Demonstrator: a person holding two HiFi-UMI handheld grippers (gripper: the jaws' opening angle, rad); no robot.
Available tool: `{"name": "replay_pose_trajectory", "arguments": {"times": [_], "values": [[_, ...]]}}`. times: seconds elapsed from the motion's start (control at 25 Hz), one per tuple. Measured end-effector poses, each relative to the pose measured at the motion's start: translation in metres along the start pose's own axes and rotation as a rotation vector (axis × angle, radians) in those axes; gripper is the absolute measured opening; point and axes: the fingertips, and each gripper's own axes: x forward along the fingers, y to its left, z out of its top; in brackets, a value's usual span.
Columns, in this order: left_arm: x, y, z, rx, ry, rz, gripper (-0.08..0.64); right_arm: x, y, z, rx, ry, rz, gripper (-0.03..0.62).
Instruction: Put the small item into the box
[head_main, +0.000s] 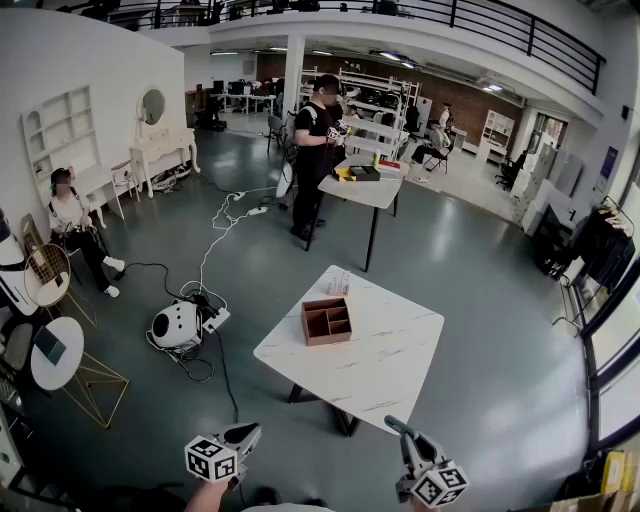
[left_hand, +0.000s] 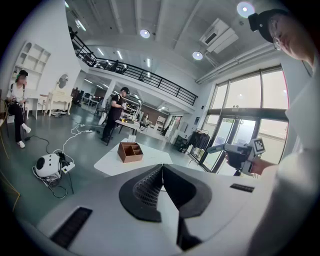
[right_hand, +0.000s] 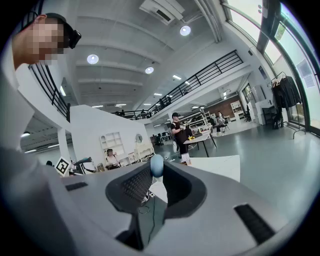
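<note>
1. The right gripper (right_hand: 157, 175) is clenched on the small pale-blue rounded item (right_hand: 156, 164), which sits at the very tips of the jaws. With so little of it between the pads, it could squirt out or drop to the grey floor on the way to the table, especially if the grip eases or the gripper swings.
2. The left gripper (left_hand: 162, 169) has its jaws pressed together on nothing. It is held low, beside the right one. It cannot catch or steady anything like this, and a careless sweep near the box could knock it.
3. The white marble-patterned table (head_main: 395, 352) stands well apart from both grippers, so the item faces a long carry. Bumping the table edge on arrival could jolt the item loose.
4. The brown wooden box with dividers (head_main: 327, 339) has several small compartments. A release from too high or off-centre could bounce the item off a divider and out.
5. Just beyond the box stands a cluster of small clear things (head_main: 338, 283); what they are I cannot tell. Overreaching could topple them.
</note>
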Motion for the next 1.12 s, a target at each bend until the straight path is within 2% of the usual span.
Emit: {"name": "replay_pose_trajectory", "arguments": {"times": [0.4, 0.72, 1.12], "values": [[0.003, 0.008, -0.001, -0.005, 0.003, -0.004, 0.014, 0.006, 0.001, -0.004, 0.003, -0.001, -0.003, 0.08], [0.002, 0.016, 0.002, -0.006, 0.01, -0.012, 0.014, 0.008, -0.001, -0.008, 0.038, -0.001, -0.04, 0.08], [0.001, 0.026, -0.002, -0.007, 0.041, -0.056, 0.014, 0.003, 0.014, -0.016, 0.041, -0.009, -0.072, 0.08]]}}
